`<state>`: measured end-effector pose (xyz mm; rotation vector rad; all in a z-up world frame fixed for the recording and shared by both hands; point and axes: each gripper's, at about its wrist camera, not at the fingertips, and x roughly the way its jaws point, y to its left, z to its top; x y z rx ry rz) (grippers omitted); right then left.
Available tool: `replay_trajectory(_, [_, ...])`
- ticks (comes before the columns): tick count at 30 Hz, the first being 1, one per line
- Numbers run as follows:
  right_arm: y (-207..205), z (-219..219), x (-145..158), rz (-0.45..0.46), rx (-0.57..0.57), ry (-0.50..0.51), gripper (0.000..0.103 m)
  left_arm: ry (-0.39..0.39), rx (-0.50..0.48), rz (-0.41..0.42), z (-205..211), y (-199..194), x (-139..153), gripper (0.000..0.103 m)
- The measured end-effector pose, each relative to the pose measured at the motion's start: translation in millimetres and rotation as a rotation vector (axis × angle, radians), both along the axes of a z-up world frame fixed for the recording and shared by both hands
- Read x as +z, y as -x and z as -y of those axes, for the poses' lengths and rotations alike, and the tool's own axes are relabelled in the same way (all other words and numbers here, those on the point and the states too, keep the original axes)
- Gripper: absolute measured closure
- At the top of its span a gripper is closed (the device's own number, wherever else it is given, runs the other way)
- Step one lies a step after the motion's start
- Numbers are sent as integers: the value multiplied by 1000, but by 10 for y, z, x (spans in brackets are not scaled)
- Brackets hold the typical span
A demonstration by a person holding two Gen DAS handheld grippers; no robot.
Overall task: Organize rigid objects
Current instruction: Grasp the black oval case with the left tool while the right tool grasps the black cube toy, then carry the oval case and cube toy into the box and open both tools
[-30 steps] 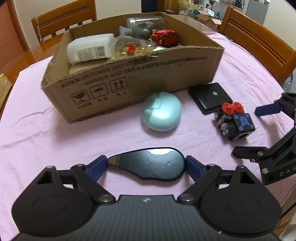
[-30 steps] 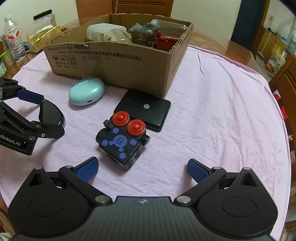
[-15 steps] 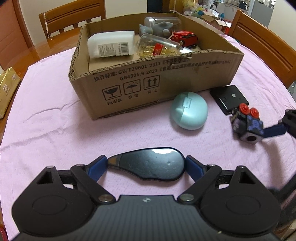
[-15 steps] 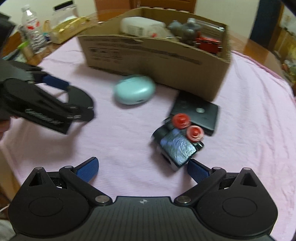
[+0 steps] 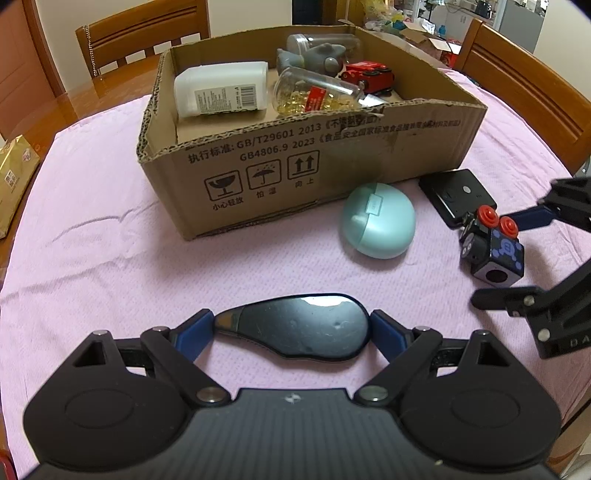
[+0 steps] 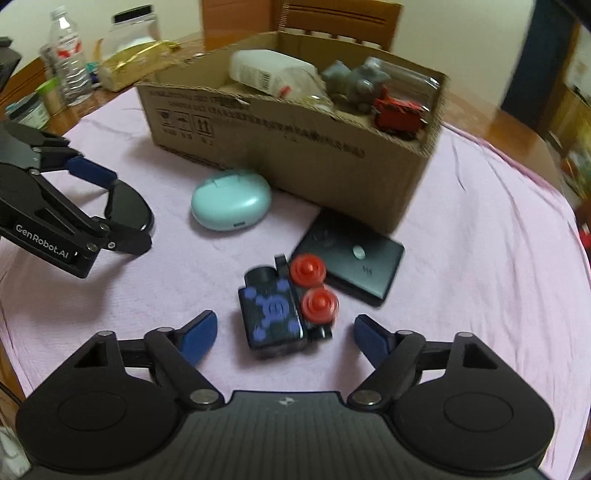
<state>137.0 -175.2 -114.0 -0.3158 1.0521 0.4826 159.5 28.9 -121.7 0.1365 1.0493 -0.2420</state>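
left gripper (image 5: 291,330): pinching a dark glossy mouse-shaped object (image 5: 295,326) end to end between its blue pads, held low above the pink cloth (image 5: 92,229). also seen from the right wrist view at far left, same dark object (image 6: 131,212) between the pads.

right gripper (image 6: 284,332): spread wide, blue fingers either side of the black cube toy (image 6: 277,314) with purple markings and two red knobs; neither pad seen touching it. cube toy (image 5: 491,247) resting on the cloth, one edge just beside or touching the flat black square device (image 6: 349,258); cannot tell which.

flat black device lying near the front right corner of the cardboard box (image 5: 332,166). mint green oval case (image 5: 378,219) on the cloth just in front of the box's front wall, close to it, well apart from the cube toy.

box open-topped, front rim ragged and lower than the back rim. inside: white bottle (image 5: 221,90) on its side at left, clear jar of yellow capsules (image 5: 314,96) lying mid, grey figure (image 5: 314,61) behind, red toy vehicle (image 5: 367,75) at right.

bare cloth to the left of the box and between both grippers and the front wall. wooden chairs (image 5: 144,33) beyond the table edge.
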Motion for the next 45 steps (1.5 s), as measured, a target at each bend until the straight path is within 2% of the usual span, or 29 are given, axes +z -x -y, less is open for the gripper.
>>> replay_trajectory(3, [-71, -13, 10, 1, 50, -6, 28, -2, 5, -3, 5, -2, 3, 13])
replay_trajectory(8, [-144, -60, 27, -2, 95, -1, 48, -6, 8, -10, 19, -1, 7, 13])
replay_trajectory(19, [-104, -47, 162, -24, 103, 19, 48, -19, -63, -21, 115, 46, 176, 14])
replay_trajectory(29, [-191, 7, 651, 26, 109, -16, 48, -25, -140, 11, 173, 118, 666, 14])
replay_trajectory(37, [-607, -38, 1038, 138, 104, -37, 48, -14, -143, 89, 163, 12, 1044, 14])
replay_trajectory(41, [-912, -92, 1045, 174, 89, -26, 48, -22, -126, 131, 147, -110, 1176, 14])
replay_trajectory(45, [-1166, -132, 944, 172, 64, -8, 46, -35, -113, 159, 130, -240, 1248, 14])
